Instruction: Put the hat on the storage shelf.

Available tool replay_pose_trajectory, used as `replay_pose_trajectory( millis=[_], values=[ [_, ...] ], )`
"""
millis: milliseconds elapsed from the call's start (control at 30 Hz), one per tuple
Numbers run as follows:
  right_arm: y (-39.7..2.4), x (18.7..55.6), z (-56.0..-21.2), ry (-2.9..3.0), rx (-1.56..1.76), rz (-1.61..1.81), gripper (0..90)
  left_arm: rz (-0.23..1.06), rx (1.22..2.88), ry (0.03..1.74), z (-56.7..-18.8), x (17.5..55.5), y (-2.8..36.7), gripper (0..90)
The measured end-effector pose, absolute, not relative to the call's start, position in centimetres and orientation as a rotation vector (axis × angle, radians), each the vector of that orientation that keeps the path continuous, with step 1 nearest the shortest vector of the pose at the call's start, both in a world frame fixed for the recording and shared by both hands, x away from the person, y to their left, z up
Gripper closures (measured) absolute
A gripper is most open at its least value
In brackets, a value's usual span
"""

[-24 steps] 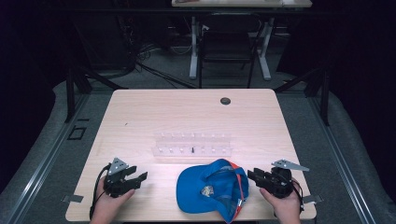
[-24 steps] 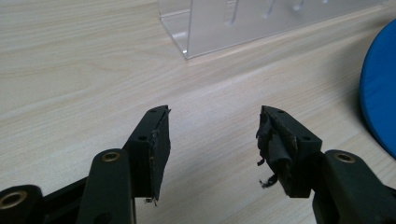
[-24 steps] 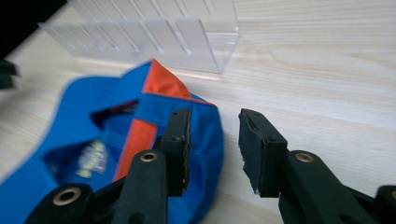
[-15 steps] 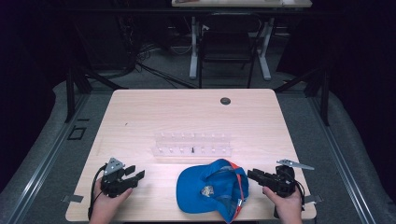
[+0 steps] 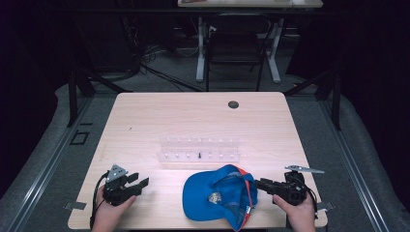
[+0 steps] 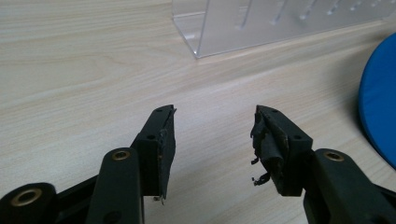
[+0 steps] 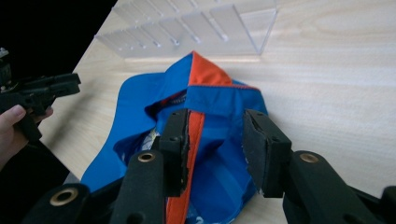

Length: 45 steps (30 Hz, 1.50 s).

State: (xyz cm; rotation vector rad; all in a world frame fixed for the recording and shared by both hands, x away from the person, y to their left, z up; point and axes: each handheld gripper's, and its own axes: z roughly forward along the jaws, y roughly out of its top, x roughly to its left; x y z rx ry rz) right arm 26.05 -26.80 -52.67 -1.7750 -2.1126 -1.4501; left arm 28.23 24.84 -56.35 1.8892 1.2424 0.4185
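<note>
A blue cap (image 5: 212, 195) with an orange panel lies upside down near the table's front edge. My right gripper (image 5: 257, 182) reaches its right side. In the right gripper view the right gripper (image 7: 217, 119) is open, its jaws standing over the cap (image 7: 219, 98) with blue fabric showing in the gap and the pads not pressing on it. My left gripper (image 5: 139, 179) rests on the table left of the cap. Its jaws are open and nothing lies between them (image 6: 212, 116). A clear plastic rack (image 5: 198, 150) stands behind the cap.
The wooden table (image 5: 193, 116) has a black round grommet (image 5: 233, 104) at its far side. The rack's corner (image 6: 219, 32) and the cap's blue edge (image 6: 380, 112) lie ahead of the left gripper. The left gripper (image 7: 42, 91) also appears at the left in the right gripper view.
Both grippers have shifted only slightly near the front edge. The cap and the rack have not moved.
</note>
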Motion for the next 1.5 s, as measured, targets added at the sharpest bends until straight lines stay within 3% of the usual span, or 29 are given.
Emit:
replay_pose_trajectory(
  millis=[700, 1133, 1300, 1500],
  values=[
    [-25.1, 26.6, -54.1, -2.113, -1.632, -1.264, 60.7, 0.388, 1.915, 1.240, -56.5, 28.3, 24.5, 47.9],
    [-24.4, 26.8, -54.6, -2.106, -1.593, -1.189, 67.7, 0.388, 1.922, 1.241, -56.5, 28.3, 24.5, 48.0],
    [-24.8, 26.7, -54.4, -2.061, -1.569, -1.218, 74.2, 0.390, 1.924, 1.243, -56.5, 28.3, 24.5, 48.1],
    [-25.3, 26.7, -54.2, -2.039, -1.585, -1.236, 74.6, 0.393, 1.925, 1.244, -56.5, 28.4, 24.5, 48.2]
  ],
)
